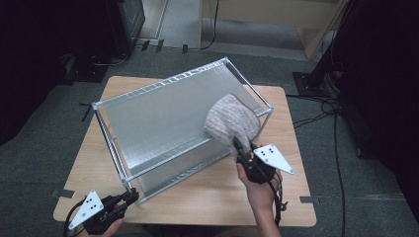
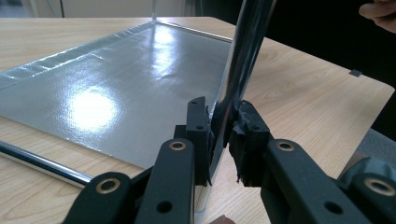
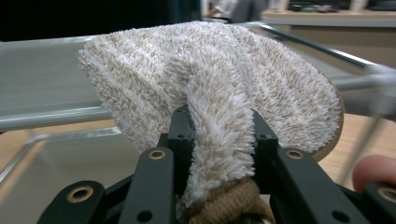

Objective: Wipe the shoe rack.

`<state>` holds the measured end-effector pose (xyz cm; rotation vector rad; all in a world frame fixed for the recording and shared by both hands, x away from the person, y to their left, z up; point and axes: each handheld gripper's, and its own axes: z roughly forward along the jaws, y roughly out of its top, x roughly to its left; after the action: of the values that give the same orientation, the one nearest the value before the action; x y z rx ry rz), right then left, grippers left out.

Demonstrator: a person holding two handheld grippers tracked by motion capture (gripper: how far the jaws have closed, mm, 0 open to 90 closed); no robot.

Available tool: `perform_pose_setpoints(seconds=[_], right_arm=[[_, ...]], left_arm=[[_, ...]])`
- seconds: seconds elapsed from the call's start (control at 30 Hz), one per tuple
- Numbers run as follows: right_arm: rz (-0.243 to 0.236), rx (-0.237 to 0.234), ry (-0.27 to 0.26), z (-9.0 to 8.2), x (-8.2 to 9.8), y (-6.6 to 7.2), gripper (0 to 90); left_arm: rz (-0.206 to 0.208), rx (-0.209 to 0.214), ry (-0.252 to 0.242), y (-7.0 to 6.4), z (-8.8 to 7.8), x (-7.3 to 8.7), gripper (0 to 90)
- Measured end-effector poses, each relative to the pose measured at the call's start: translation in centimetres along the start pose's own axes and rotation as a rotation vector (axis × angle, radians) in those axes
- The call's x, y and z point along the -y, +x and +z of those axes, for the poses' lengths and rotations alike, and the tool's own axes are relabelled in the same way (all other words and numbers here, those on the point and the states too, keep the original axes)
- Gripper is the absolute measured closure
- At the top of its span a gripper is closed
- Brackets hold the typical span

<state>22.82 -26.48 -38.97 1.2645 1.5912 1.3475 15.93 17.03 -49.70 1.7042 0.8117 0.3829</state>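
mitt | clamped in right gripper fingers, on rack sheet far-right end, long axis near-far | left gripper fingers pinch rack post near-left | sheet lies left of mitt

Premises appearing to be a lab: cables trailing over grey carpet, dark equipment stands surrounding one wooden surface
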Motion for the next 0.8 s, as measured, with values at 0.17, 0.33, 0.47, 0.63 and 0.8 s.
perform_pose_setpoints(seconds=[0.17,0.33,0.47,0.63,0.8], right_arm=[[0.030,0.087,0.011,0.4,-0.3,-2.9,69.5],[0.038,0.141,0.018,0.4,-0.3,-4.2,69.4],[0.046,0.176,0.016,0.3,-0.3,-4.5,69.3],[0.064,0.226,0.021,0.4,-0.3,-5.1,69.3],[0.092,0.298,0.027,0.4,0.3,-6.3,69.3]], left_arm=[[-0.002,0.000,0.000,0.0,0.0,0.0,78.6],[-0.002,0.001,-0.002,0.0,0.0,0.0,78.6],[-0.001,0.001,-0.002,0.0,0.0,0.0,78.6],[0.000,0.002,-0.002,0.0,0.0,0.0,78.7],[0.004,0.003,0.000,0.0,0.0,0.0,78.7]])
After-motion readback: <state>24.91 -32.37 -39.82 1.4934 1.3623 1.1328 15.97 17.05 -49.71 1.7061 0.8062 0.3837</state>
